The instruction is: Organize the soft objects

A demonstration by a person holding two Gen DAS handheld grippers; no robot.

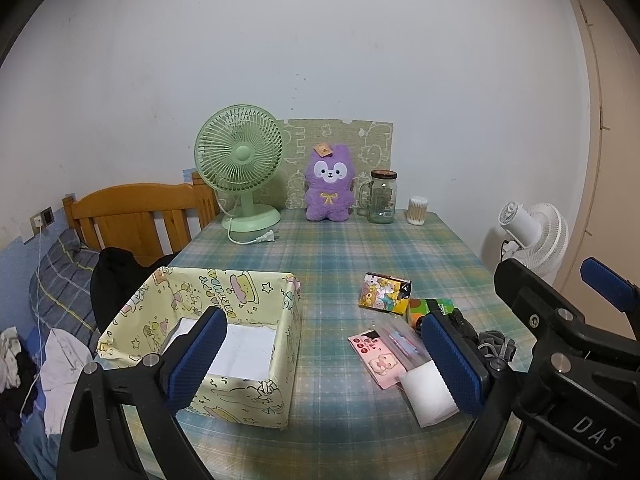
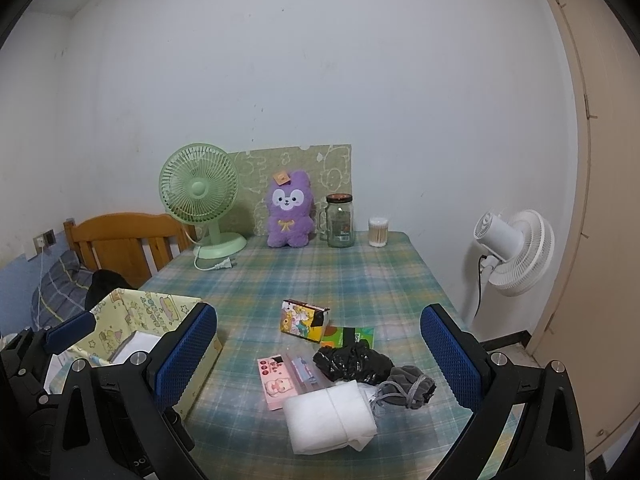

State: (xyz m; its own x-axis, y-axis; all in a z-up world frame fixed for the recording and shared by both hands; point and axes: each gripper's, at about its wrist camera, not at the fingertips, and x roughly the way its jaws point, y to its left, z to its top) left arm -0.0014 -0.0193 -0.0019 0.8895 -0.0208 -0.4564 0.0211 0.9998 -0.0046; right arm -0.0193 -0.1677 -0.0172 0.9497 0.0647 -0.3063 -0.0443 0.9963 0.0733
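A yellow cartoon-print box stands open on the plaid table, also at the left in the right wrist view. To its right lie a white padded bundle, a black crumpled bag, a grey drawstring pouch, a pink card pack, a sticker box and a green pack. My left gripper is open above the box's right wall. My right gripper is open, above the pile. A purple plush sits at the back.
A green desk fan with a loose plug, a glass jar and a cotton swab tub stand along the back wall. A white floor fan stands right of the table. A wooden bed is left.
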